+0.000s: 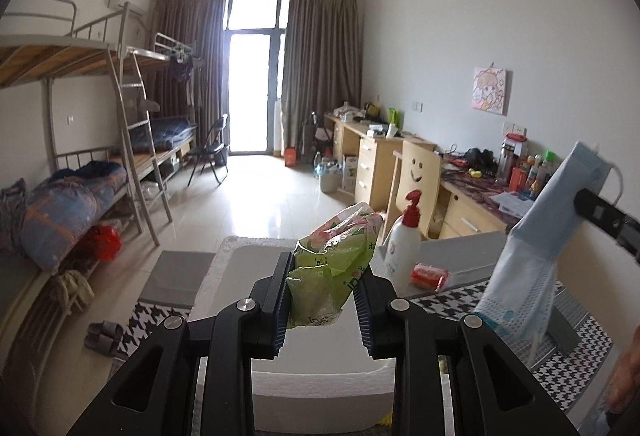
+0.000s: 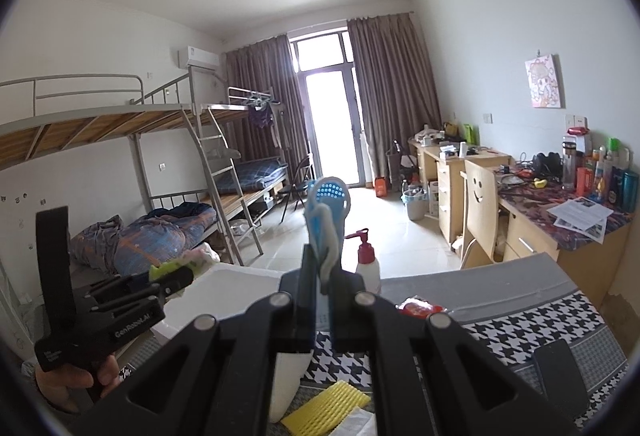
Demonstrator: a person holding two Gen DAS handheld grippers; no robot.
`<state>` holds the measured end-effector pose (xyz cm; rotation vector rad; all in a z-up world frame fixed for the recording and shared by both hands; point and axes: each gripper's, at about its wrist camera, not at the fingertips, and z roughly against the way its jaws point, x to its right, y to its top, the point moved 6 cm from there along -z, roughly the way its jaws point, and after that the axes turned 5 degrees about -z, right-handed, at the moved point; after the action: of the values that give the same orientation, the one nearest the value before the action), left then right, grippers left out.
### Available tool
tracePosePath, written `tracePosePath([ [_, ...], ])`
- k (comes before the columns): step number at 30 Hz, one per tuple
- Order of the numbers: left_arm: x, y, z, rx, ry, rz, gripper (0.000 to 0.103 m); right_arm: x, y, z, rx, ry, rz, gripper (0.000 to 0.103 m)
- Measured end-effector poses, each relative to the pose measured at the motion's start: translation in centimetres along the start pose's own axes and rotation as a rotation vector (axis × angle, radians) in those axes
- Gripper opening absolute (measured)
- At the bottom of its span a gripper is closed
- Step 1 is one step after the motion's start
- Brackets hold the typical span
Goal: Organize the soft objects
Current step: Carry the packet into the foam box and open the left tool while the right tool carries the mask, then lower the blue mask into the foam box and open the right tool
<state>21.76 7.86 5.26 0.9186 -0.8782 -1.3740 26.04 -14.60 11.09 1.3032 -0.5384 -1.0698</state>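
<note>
My left gripper (image 1: pixel 322 300) is shut on a green and pink plastic packet (image 1: pixel 334 260) and holds it above a white foam box (image 1: pixel 240 268). In the right wrist view the left gripper (image 2: pixel 172 280) shows at the left with the packet (image 2: pixel 180 264) over the box (image 2: pixel 224 288). My right gripper (image 2: pixel 322 300) is shut on a pale blue face mask pack (image 2: pixel 326 220) held upright above the table. In the left wrist view the mask pack (image 1: pixel 536 252) hangs from the right gripper (image 1: pixel 580 203) at the right.
A white pump bottle with a red top (image 1: pixel 404 248) and a small red packet (image 1: pixel 430 275) stand on the houndstooth-covered table (image 2: pixel 520 324). A yellow sponge (image 2: pixel 326 408) lies near the front. Bunk beds (image 1: pixel 80 139) are at the left, desks and a chair (image 1: pixel 416 171) at the right.
</note>
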Motion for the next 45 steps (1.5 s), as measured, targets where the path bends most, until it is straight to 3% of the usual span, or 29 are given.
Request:
tracePosePath([
  [16,-1.0,-1.6,-3.2,-0.114,-0.009,0.012,0.032,-0.9,-0.2,-1.2,-0.019,-0.002,0.019,0.007],
  [18,-1.2,-1.7,-3.3,-0.121,-0.005,0.009,0.040,-0.8,-0.2,-1.4,-0.022,-0.002,0.020,0.007],
  [20,-1.3,-1.7,-3.2,-0.119,-0.008,0.016,0.071,-0.9,-0.2,-1.5,-0.023,-0.004,0.023,0.007],
  [25,-2.0,-1.3,-1.9,-0.072,0.022,0.020,0.090,-0.7,-0.2,-1.7,-0.023,-0.004,0.020,0.007],
  [34,-4.0,-0.8,-0.2,-0.013,0.084,0.031,0.102,-1.3,0.3,-2.7,-0.028,-0.001,0.029,0.007],
  [45,-6.5,-1.4,1.3,0.007,0.119,0.071,0.102,-3.4,1.1,-3.4,-0.012,0.019,0.068,0.007],
])
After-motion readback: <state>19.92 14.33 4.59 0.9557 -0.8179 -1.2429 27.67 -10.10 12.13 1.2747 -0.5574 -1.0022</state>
